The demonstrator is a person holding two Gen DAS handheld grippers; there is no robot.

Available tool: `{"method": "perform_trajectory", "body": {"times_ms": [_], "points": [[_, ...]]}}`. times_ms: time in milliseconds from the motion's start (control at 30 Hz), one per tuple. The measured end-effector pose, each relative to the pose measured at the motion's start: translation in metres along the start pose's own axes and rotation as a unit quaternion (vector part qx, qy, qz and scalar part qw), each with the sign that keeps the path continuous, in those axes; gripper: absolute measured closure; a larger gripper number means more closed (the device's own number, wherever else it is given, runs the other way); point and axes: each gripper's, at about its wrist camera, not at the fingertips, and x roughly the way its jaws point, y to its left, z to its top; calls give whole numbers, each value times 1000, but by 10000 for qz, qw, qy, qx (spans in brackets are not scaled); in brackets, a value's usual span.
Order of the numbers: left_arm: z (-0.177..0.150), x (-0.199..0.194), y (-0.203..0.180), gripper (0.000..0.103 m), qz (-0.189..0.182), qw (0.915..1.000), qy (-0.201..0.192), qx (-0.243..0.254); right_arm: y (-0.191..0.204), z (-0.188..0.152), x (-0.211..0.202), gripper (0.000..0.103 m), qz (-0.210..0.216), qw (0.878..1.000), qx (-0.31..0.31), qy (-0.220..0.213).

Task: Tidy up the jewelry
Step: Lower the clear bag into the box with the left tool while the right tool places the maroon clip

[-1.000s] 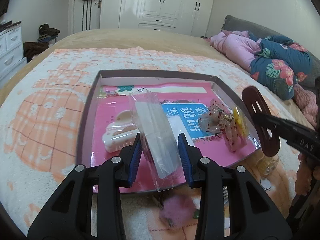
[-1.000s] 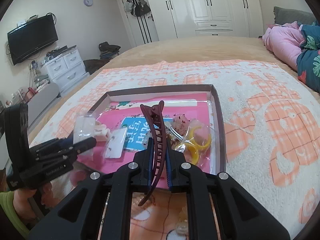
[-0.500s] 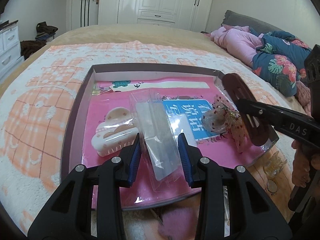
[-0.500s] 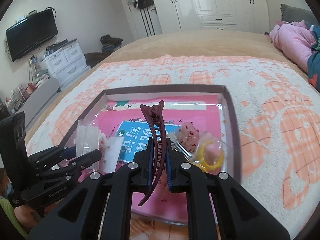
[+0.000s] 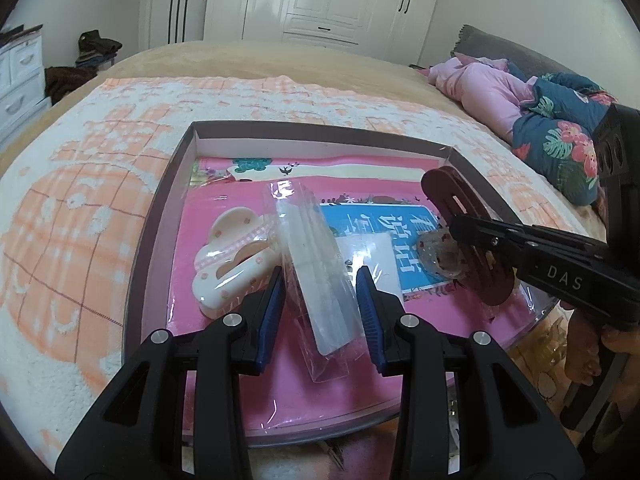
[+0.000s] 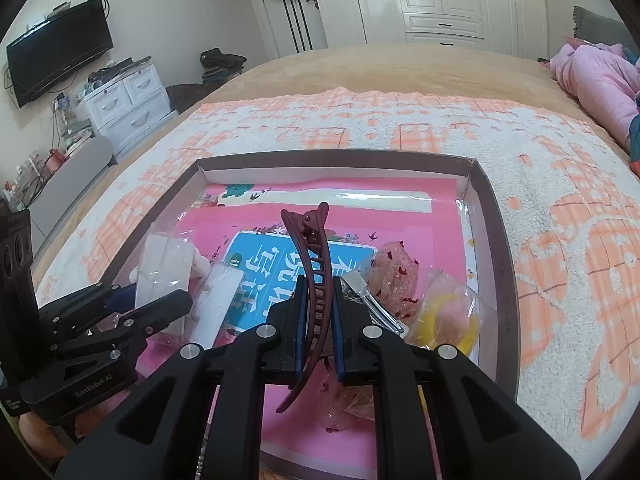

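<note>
A clear packet (image 5: 320, 280) is pinched between the fingers of the left gripper (image 5: 320, 304) and held over the near-left part of the box (image 5: 160, 216). A maroon clip (image 6: 314, 280) is clamped on edge by the right gripper (image 6: 320, 316), above the box's near middle. On the pink lining, a white claw clip (image 5: 230, 264) lies by the left wall, and a yellow tie (image 6: 450, 318) in plastic lies near the right wall. The box rests on an orange-checked blanket (image 6: 560, 240).

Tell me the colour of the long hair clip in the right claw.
Dark maroon hair clip; clearest in the right wrist view.
</note>
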Motion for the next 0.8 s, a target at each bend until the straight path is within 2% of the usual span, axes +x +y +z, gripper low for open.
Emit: {"method": "perform_trajectory", "body": {"times_ms": [167, 300, 600, 700, 800], "points": [[0, -1, 0, 75, 6, 10000, -12, 16, 0, -1, -1, 91, 6, 10000, 10, -26], [0, -1, 1, 75, 9, 10000, -19, 2, -2, -3, -6, 76, 21, 9999, 72, -101], [1, -6, 0, 75, 95, 9999, -84, 71, -4, -15, -28, 59, -18, 9995, 141, -292], [0, -11, 0, 73, 104, 9998, -118, 78, -5, -19, -39, 52, -58, 9991, 153, -394], [-1, -14, -1, 68, 129, 9998, -150, 88, -5, -21, -51, 49, -75, 9987, 156, -487]]}}
